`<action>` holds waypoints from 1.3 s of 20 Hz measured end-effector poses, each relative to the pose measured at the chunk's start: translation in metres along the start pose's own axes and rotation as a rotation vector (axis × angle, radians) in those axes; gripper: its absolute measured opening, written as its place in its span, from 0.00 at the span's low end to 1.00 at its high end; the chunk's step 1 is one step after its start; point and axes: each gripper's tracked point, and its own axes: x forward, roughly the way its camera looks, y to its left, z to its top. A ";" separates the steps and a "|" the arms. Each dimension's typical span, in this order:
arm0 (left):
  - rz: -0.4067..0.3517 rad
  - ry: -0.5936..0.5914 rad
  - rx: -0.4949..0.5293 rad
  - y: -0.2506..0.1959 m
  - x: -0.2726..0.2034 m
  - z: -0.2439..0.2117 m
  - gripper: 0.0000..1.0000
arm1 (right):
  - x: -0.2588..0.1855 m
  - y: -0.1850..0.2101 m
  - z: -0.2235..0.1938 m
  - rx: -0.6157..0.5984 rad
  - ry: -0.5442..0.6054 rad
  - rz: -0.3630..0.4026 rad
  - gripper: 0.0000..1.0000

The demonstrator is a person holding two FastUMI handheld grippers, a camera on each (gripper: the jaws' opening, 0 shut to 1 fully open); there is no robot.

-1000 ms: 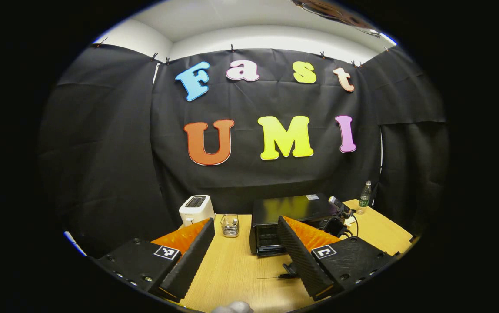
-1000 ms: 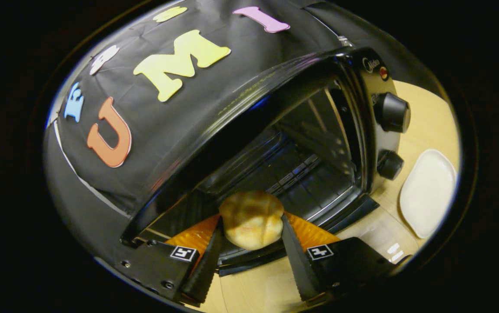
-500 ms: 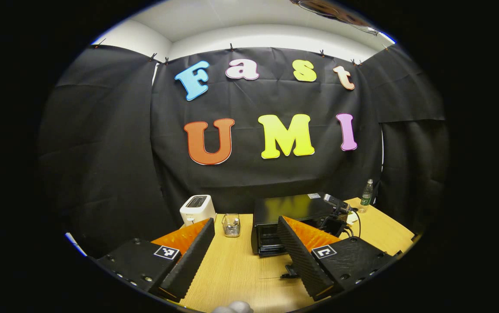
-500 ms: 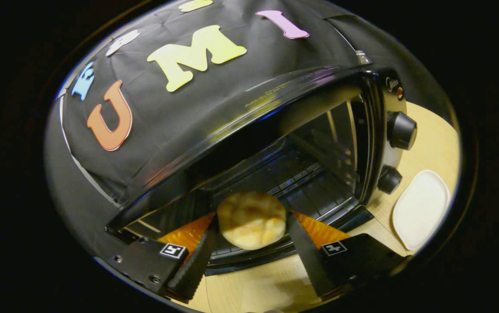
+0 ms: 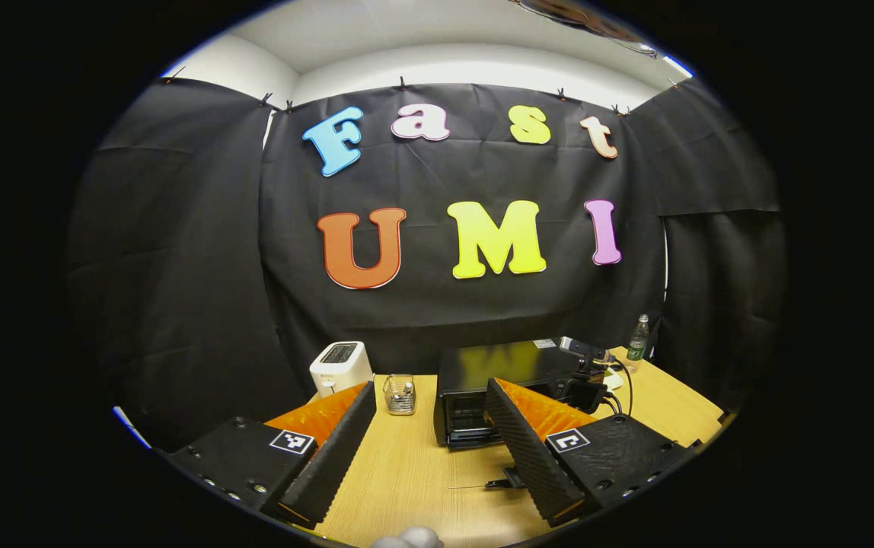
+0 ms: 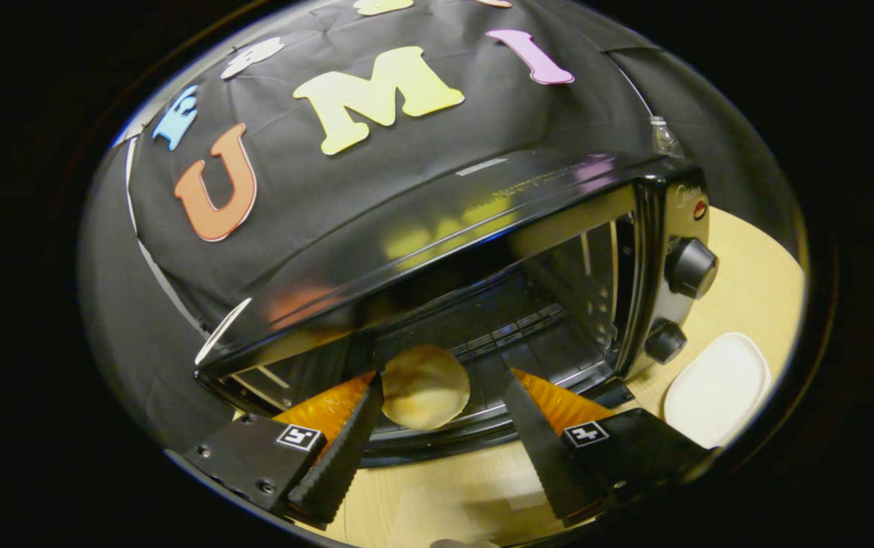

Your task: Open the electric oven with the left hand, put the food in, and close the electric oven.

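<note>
In the left gripper view
Left gripper (image 5: 422, 449): jaws wide apart, nothing between them, up over the worktop (image 5: 406, 479).
Oven (image 5: 494, 392): small and far off, at the back of the worktop, partly behind one finger.
Right gripper (image 5: 585, 373): out by the oven's right side, too small to tell its jaws here.
Toaster (image 5: 339, 365): well left of the oven.
Wire cup (image 5: 400, 394): between toaster and oven.
Bottle (image 5: 638, 339): far right, by the wall.
Hard to see: oven door and the food, both too small or hidden.

In the right gripper view
Right gripper (image 6: 441, 438): jaws open, wider than the bun; left finger looks just beside it or touching, right finger apart from it.
Bun (image 6: 425, 386): round and pale, looks to be lying on the rack inside the oven (image 6: 483, 304), near the front edge.
How the bun may feel: likely light and soft, easy to squash; best held gently by its two round sides.
Oven door: open, mostly cut off below the fingers.
Oven knobs (image 6: 690, 266): two, on the right of the oven front.
White plate (image 6: 715, 380): bare, on the worktop just right of the oven.
Hard to see: back of the oven, dark; bottom of the bun, hidden by the front edge; handle for closing, out of sight.
</note>
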 end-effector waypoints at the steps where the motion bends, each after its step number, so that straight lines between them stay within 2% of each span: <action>1: -0.001 -0.003 0.000 0.000 0.000 0.000 0.95 | -0.006 0.001 0.004 -0.005 -0.008 0.010 1.00; 3: 0.000 -0.006 -0.001 0.000 0.001 -0.002 0.95 | -0.023 0.002 0.012 -0.002 -0.015 0.040 0.96; 7: -0.002 -0.019 0.000 -0.004 0.002 -0.004 0.95 | -0.083 -0.011 0.044 -0.070 -0.054 0.062 1.00; 14: -0.029 -0.016 0.009 -0.022 0.000 -0.024 0.95 | -0.234 -0.054 0.170 -0.318 -0.300 0.025 1.00; 15: -0.034 -0.007 0.015 -0.027 0.000 -0.030 0.95 | -0.253 -0.060 0.183 -0.362 -0.329 0.007 0.95; 17: -0.051 0.005 0.016 -0.039 -0.001 -0.045 0.95 | -0.293 -0.066 0.205 -0.398 -0.379 -0.005 0.96; 18: -0.063 0.015 0.017 -0.045 -0.002 -0.053 0.95 | -0.308 -0.069 0.213 -0.407 -0.392 -0.014 1.00; 20: -0.076 0.045 0.016 -0.057 -0.004 -0.078 0.95 | -0.335 -0.077 0.223 -0.419 -0.409 -0.021 0.96; 24: -0.090 0.149 0.003 -0.079 -0.010 -0.135 0.95 | -0.369 -0.093 0.239 -0.424 -0.430 -0.039 0.96; 25: -0.088 0.177 -0.004 -0.084 -0.011 -0.149 0.95 | -0.375 -0.096 0.240 -0.422 -0.432 -0.037 1.00; 26: -0.087 0.209 -0.005 -0.089 -0.012 -0.163 0.95 | -0.381 -0.099 0.240 -0.416 -0.427 -0.036 0.96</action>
